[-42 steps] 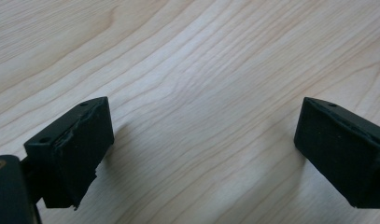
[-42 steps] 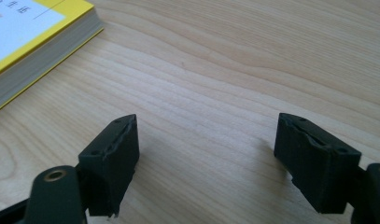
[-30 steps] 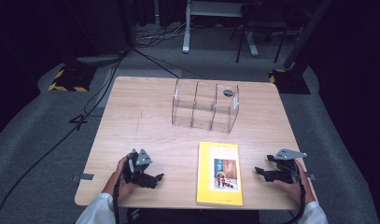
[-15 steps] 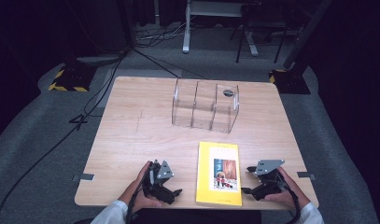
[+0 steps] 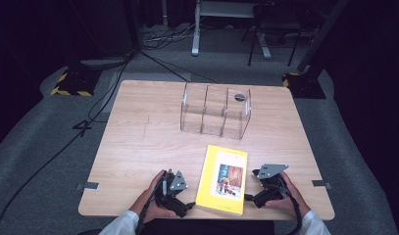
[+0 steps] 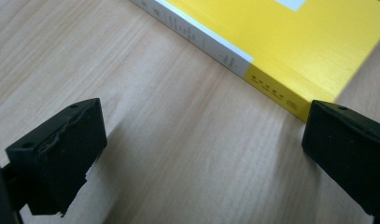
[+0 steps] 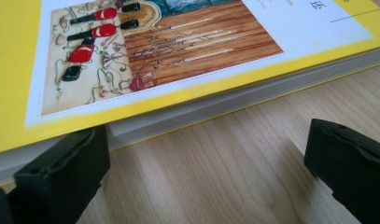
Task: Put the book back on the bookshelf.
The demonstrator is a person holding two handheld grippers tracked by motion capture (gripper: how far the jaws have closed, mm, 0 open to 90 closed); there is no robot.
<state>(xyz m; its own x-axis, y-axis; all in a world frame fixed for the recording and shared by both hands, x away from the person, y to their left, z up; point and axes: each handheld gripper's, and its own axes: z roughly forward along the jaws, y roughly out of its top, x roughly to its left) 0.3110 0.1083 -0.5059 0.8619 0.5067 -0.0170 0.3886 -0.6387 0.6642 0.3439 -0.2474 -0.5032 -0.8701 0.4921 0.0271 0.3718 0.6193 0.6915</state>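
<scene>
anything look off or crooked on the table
Nothing stands out. The yellow book lies flat and closed, slightly turned from the table edge. The clear acrylic organizer stands upright and looks empty.

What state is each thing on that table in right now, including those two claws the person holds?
Yellow book: closed, lying flat, cover up, nothing gripping it.
Clear divided holder: upright, compartments empty.
Left claw: open, beside the book's spine edge, nothing between its jaws.
Right claw: open, jaws just widened, at the book's page edge, not clamping it.

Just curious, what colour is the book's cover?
Yellow, with a white panel framing a picture; the book shows best in the right gripper view.
</scene>
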